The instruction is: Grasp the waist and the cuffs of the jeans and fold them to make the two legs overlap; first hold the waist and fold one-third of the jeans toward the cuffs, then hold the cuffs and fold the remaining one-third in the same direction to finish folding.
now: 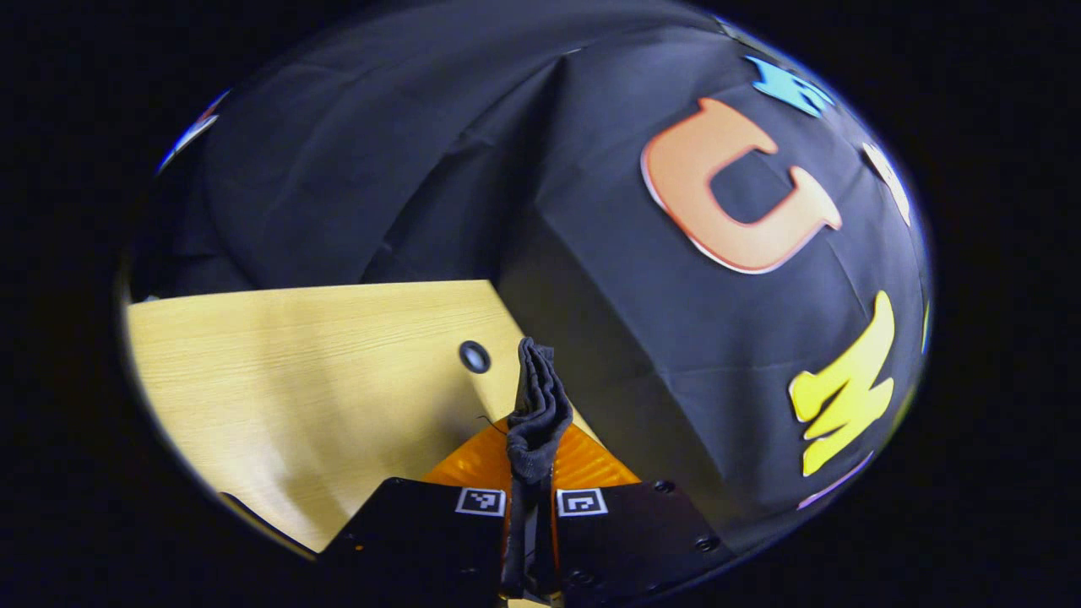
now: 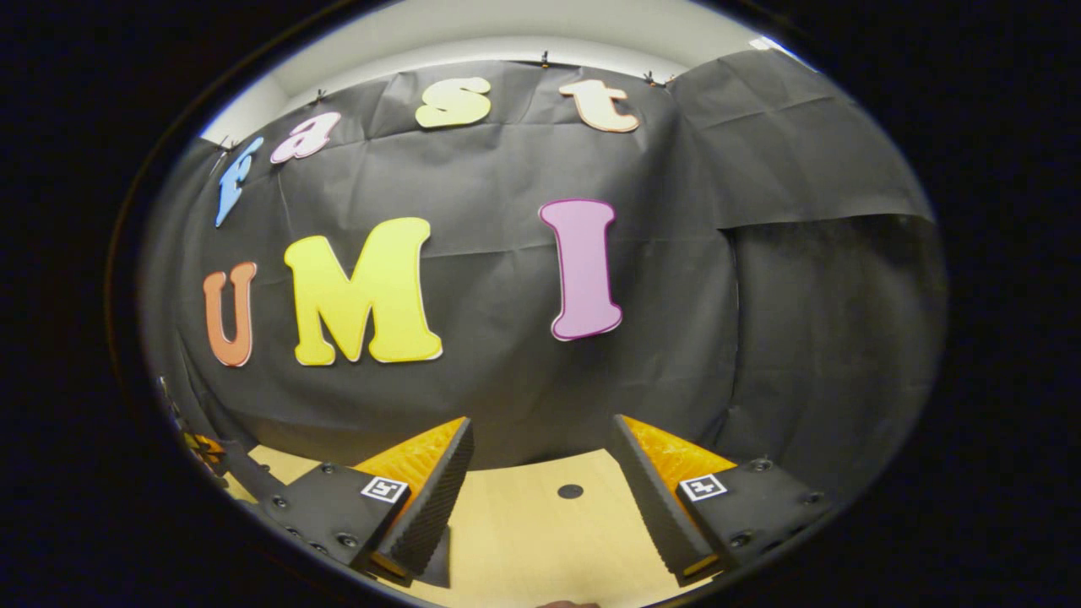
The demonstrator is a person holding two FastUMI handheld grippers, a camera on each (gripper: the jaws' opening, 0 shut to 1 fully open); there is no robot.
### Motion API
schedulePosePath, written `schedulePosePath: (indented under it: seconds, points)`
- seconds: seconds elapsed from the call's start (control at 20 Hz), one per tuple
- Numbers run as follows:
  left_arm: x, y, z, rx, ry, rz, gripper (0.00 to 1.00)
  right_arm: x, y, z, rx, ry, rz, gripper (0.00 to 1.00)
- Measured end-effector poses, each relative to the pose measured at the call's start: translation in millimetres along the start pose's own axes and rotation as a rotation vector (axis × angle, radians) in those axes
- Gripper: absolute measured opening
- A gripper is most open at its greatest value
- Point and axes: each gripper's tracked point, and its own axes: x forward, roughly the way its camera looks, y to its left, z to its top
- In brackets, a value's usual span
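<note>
Left gripper view: left gripper (image 1: 529,460), fingers closed tight on a bunched fold of dark fabric (image 1: 535,405), probably an edge of the jeans, though too little shows to say waist or cuff. Fabric lifted above the wooden table (image 1: 287,371), likely to carry a fold. Right gripper view: right gripper (image 2: 540,490), fingers wide apart, holding nothing, over the table.

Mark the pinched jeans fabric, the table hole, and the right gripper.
jeans fabric (image 1: 537,414): left gripper view, bunched fold above the jaws.
table hole (image 1: 475,356): left gripper view, its dark centre.
right gripper (image 2: 540,473): right gripper view, midway between fingertips.
</note>
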Motion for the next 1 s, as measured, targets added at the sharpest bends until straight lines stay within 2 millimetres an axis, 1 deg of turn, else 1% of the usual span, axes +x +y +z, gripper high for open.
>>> schedulePosePath:
  seconds: [0.05,0.1,0.15,0.2,0.4,0.45,0.5,0.6,0.65,0.7,0.9,0.95,1.0]
  points:
    - [-1,-16,-5,0.021,0.002,-0.021,0.08,-1,-5,1,0.004,0.000,-0.003,1.00]
    - [-3,-31,-8,0.043,-0.003,-0.040,0.08,-2,-12,2,0.007,-0.002,-0.006,0.98]
    - [-8,-44,-12,0.063,-0.010,-0.057,0.08,-2,-18,3,0.010,-0.004,-0.007,0.98]
    - [-13,-56,-15,0.084,-0.018,-0.074,0.08,-4,-25,5,0.009,-0.005,-0.012,1.00]
    - [-26,-99,-49,0.211,-0.026,-0.110,0.08,-7,-54,10,0.032,-0.006,-0.035,1.00]
    - [-31,-110,-58,0.242,-0.024,-0.125,0.08,-7,-61,11,0.039,-0.005,-0.041,0.98]
    - [-34,-121,-67,0.267,-0.022,-0.140,0.08,-7,-67,12,0.045,-0.005,-0.046,1.00]
    - [-40,-144,-87,0.318,-0.012,-0.170,0.08,-8,-79,17,0.069,-0.010,-0.059,1.00]
    - [-44,-154,-97,0.352,-0.007,-0.185,0.08,-9,-83,20,0.085,-0.016,-0.062,1.00]
    - [-46,-164,-106,0.389,-0.006,-0.198,0.08,-9,-86,21,0.091,-0.017,-0.064,0.98]
    - [-57,-191,-147,0.552,0.005,-0.232,0.08,-11,-89,19,0.083,-0.015,-0.063,0.98]
    - [-55,-200,-160,0.592,0.011,-0.246,0.08,-11,-90,17,0.084,-0.013,-0.063,1.00]
    - [-54,-206,-174,0.632,0.021,-0.257,0.08,-12,-90,15,0.085,-0.009,-0.063,0.98]
